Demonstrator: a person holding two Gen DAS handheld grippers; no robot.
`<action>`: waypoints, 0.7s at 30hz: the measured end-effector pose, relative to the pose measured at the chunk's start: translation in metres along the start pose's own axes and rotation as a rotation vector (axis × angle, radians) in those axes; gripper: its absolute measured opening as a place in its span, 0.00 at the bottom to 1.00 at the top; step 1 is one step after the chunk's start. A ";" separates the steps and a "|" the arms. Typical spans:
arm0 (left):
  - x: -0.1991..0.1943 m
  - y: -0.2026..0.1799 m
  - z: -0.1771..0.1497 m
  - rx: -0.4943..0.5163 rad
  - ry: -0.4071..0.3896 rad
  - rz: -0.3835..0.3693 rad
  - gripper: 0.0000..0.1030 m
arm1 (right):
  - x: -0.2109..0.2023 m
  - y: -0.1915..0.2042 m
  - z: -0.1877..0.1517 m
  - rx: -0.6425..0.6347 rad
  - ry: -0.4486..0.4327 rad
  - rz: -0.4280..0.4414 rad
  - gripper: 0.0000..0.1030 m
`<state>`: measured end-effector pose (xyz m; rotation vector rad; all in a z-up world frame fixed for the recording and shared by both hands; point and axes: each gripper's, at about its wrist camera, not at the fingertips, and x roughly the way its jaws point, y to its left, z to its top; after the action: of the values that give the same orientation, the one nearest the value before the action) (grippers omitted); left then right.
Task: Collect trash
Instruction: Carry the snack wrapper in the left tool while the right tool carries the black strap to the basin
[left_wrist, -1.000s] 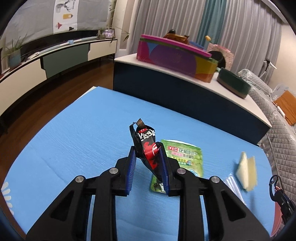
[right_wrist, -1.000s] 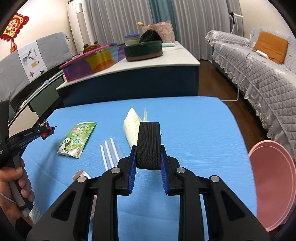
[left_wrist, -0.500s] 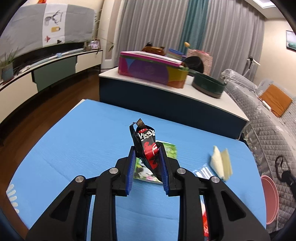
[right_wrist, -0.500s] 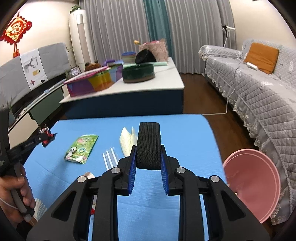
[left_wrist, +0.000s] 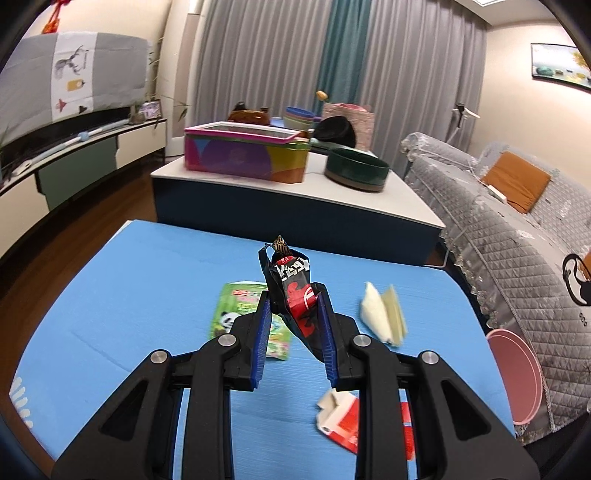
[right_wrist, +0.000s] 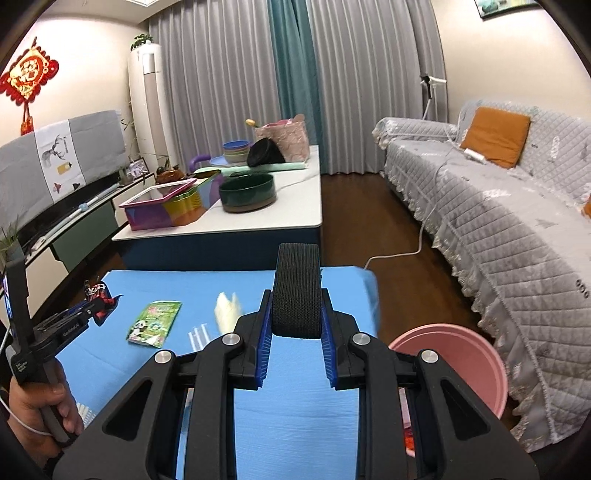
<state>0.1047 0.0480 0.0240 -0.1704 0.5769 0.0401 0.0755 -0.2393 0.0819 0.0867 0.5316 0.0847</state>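
A black-and-red wrapper (left_wrist: 293, 295) is pinched upright in the left gripper (left_wrist: 293, 325), clear of the blue worktop (left_wrist: 147, 280). A black band (right_wrist: 296, 291) is clamped in the right gripper (right_wrist: 295, 332). Both are held raised, probably for carrying to the pink bin (right_wrist: 458, 365) at the right.

One black-and-red wrapper (left_wrist: 295, 291); one black band (right_wrist: 296, 291); one green panda packet (left_wrist: 236, 314); one folded cream paper (left_wrist: 382, 314); one red-and-white carton piece (left_wrist: 343, 419); three clear straws (right_wrist: 199, 334); one pink bin (right_wrist: 454, 365); two grippers, left gripper (left_wrist: 293, 314) and right gripper (right_wrist: 295, 317).
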 end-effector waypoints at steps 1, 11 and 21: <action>-0.001 -0.004 -0.001 0.006 0.000 -0.006 0.24 | -0.002 -0.003 0.001 -0.004 -0.005 -0.008 0.23; -0.001 -0.046 -0.013 0.081 0.008 -0.066 0.24 | 0.004 -0.036 -0.024 0.031 0.013 -0.067 0.23; 0.002 -0.096 -0.023 0.151 0.013 -0.150 0.24 | 0.005 -0.067 -0.036 0.064 0.021 -0.121 0.23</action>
<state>0.1024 -0.0508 0.0179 -0.0666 0.5767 -0.1495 0.0652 -0.3034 0.0414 0.1157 0.5592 -0.0493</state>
